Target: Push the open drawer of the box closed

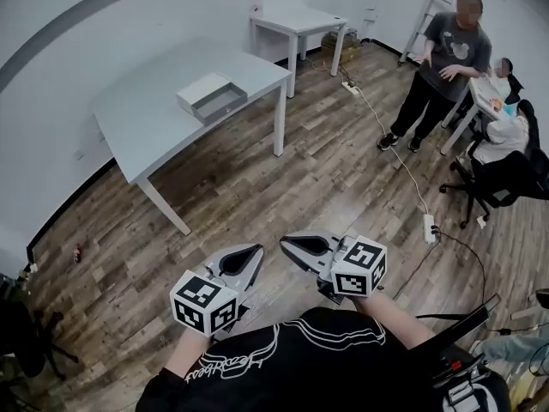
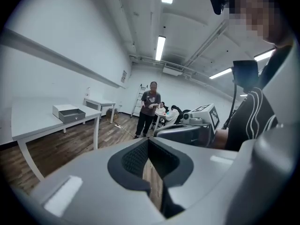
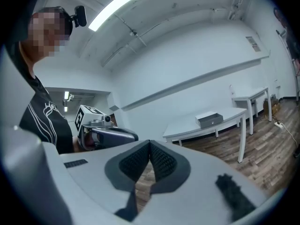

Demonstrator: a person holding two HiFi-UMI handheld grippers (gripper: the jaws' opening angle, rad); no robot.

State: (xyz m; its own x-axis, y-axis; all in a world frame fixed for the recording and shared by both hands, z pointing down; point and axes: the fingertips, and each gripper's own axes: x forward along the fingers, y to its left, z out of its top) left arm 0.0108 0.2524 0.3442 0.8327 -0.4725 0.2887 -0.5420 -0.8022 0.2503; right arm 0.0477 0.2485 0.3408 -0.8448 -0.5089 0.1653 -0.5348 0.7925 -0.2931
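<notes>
A white box lies on the grey table, its grey drawer pulled out toward the table's near edge. Both grippers are held close to my body, far from the table over the wood floor. In the head view my left gripper and right gripper point their tips at each other. Each is shut, with nothing between its fingers. The left gripper view has the box small at the left, beyond the left gripper. In the right gripper view the box sits at the right, past the right gripper.
A small white table stands behind the grey one. A person stands at the right by a ladder, and another sits at a desk near an office chair. A power strip and cable lie on the floor.
</notes>
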